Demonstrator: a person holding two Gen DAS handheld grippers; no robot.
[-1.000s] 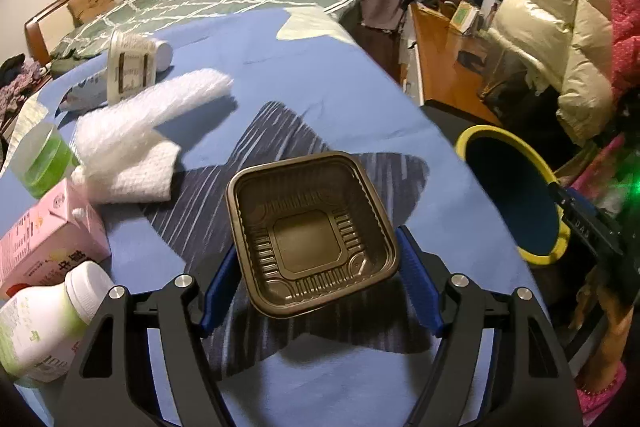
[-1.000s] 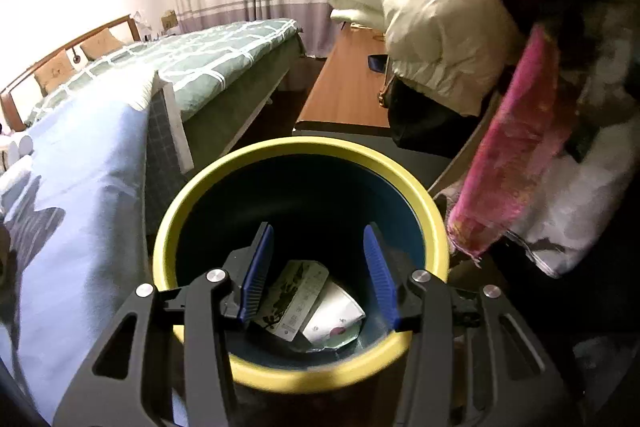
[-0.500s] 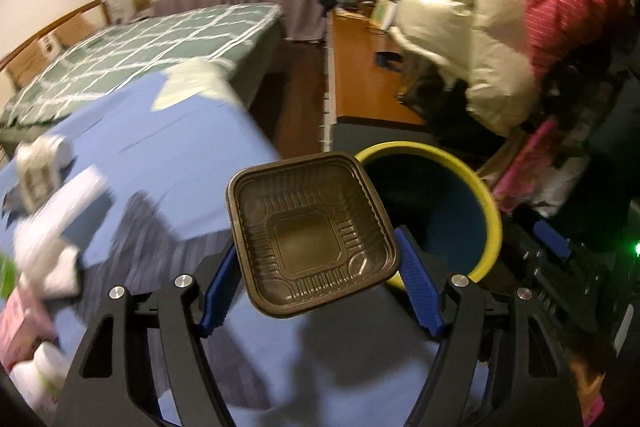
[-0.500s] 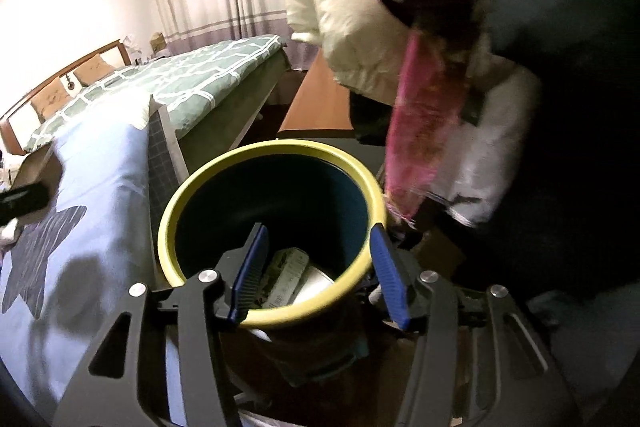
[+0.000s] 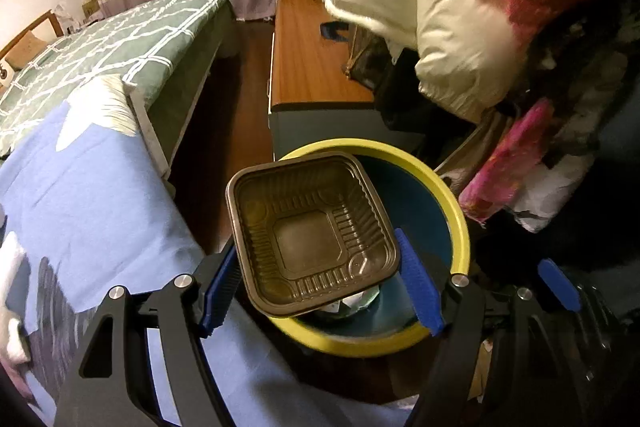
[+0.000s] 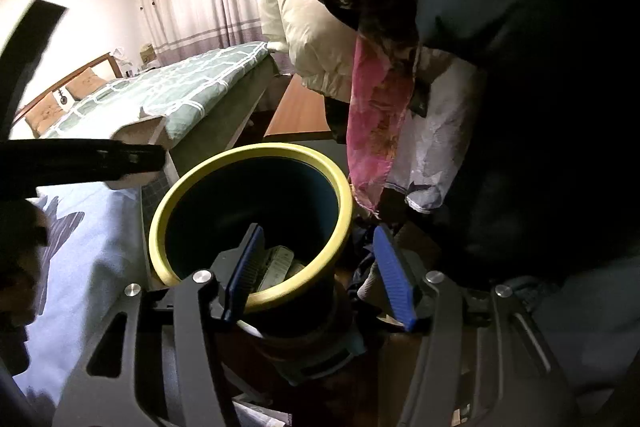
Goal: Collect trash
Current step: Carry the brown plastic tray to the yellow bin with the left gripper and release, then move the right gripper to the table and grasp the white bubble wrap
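Observation:
A brown, ribbed plastic tray (image 5: 312,239) is tilted towards the camera, and my left gripper (image 5: 316,251) is shut on its two sides with the blue pads. The tray hangs over the near left part of a yellow-rimmed, dark blue bin (image 5: 456,223). Crumpled packaging (image 5: 356,301) lies at the bottom of the bin. In the right wrist view my right gripper (image 6: 318,235) hovers at the near right rim of the bin (image 6: 168,211). Its jaws are opening and nothing is between them. Flattened cartons (image 6: 276,263) show inside. The left gripper is a dark blur at the left edge.
A blue bedspread (image 5: 80,195) lies left of the bin, with a green checked bed (image 5: 120,39) behind. A wooden desk (image 5: 312,67) stands beyond the bin. A cream puffer jacket (image 5: 420,7) and a pink cloth (image 6: 376,115) hang close on the right.
My left gripper has carried the tray rightwards off the blue bedspread to above the bin. The right gripper has drawn back from over the bin and its jaws have widened.

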